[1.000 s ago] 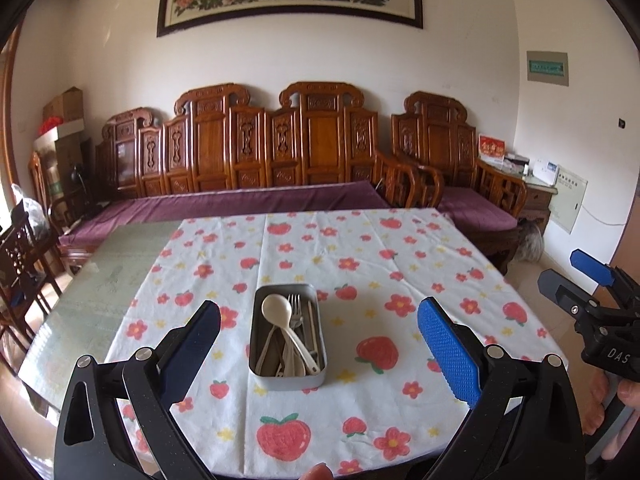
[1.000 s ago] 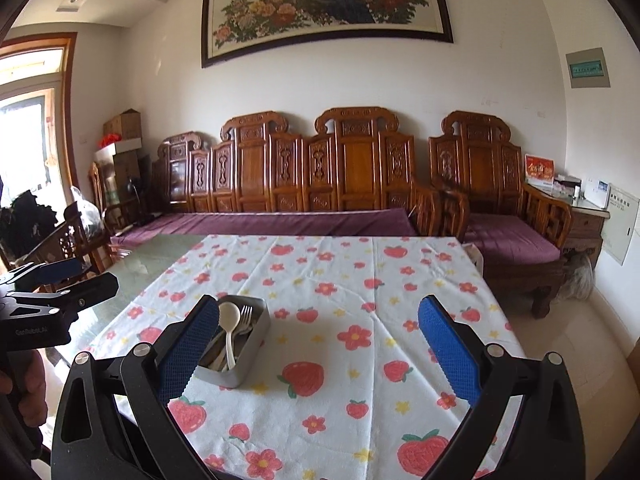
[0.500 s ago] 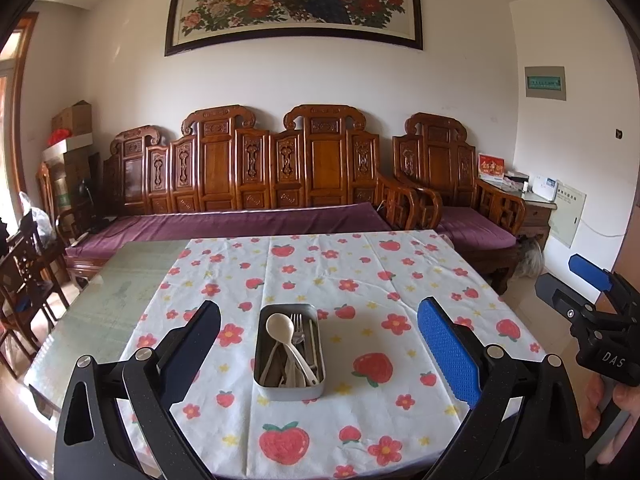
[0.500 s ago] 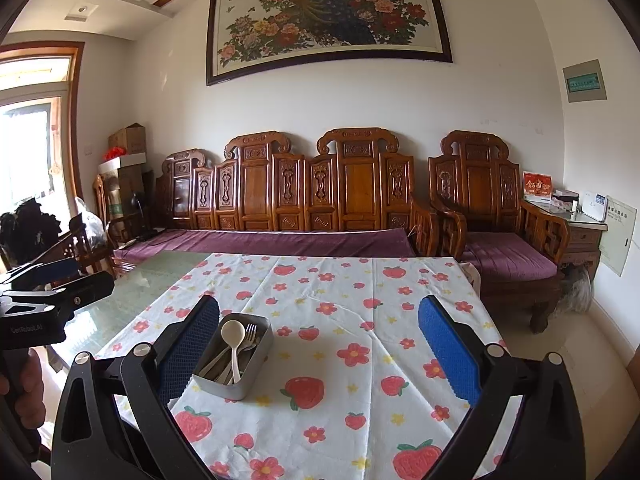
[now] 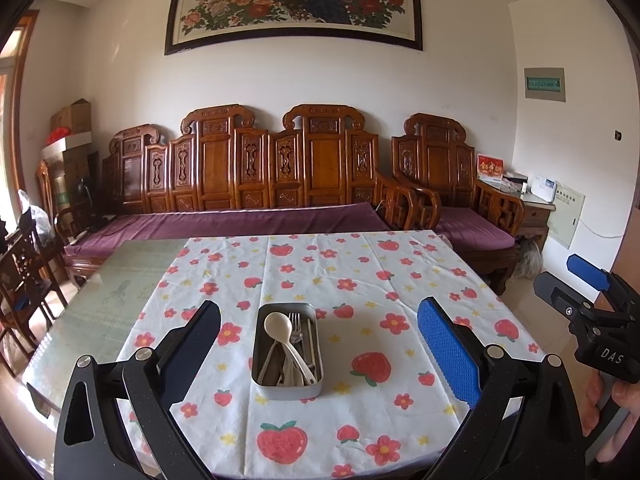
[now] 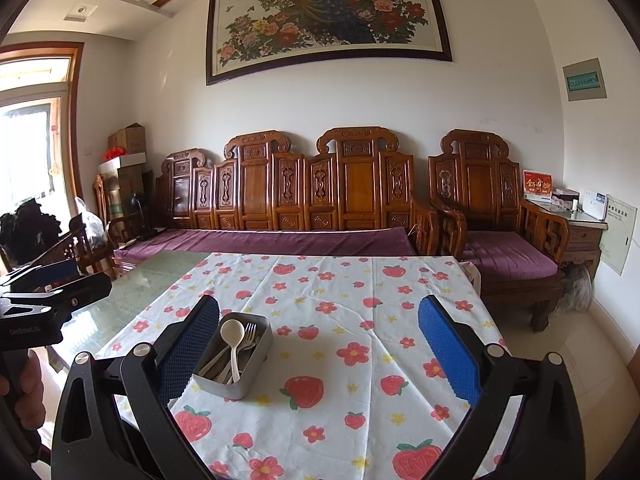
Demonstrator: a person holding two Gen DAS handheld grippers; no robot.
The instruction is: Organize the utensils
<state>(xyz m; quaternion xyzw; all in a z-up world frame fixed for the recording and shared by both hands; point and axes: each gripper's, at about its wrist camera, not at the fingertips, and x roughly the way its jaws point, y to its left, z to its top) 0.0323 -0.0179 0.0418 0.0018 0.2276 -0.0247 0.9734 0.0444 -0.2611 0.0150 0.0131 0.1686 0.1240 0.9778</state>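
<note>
Both grippers have pulled back and tilted up since a second ago — more wall and painting show, and the tin looks smaller and farther off in both views. Left gripper (image 5: 318, 344) fingers wide apart, holding nothing, hovering over the near edge of the table (image 5: 100, 304). Right gripper (image 6: 318, 344) likewise spread and empty, off to the right of the left one. Metal tin (image 5: 287, 350) sits on the strawberry tablecloth (image 5: 400, 280) near the front, roughly centred between the left gripper's fingers; in the right wrist view the tin (image 6: 240, 384) lies just beside the left finger. Inside it — cream spoon (image 5: 285, 338) lying across a fork (image 5: 295, 326) and other utensils, hard to tell apart. Wooden bench (image 5: 248, 168) behind, painting (image 5: 296, 0) above it.
</note>
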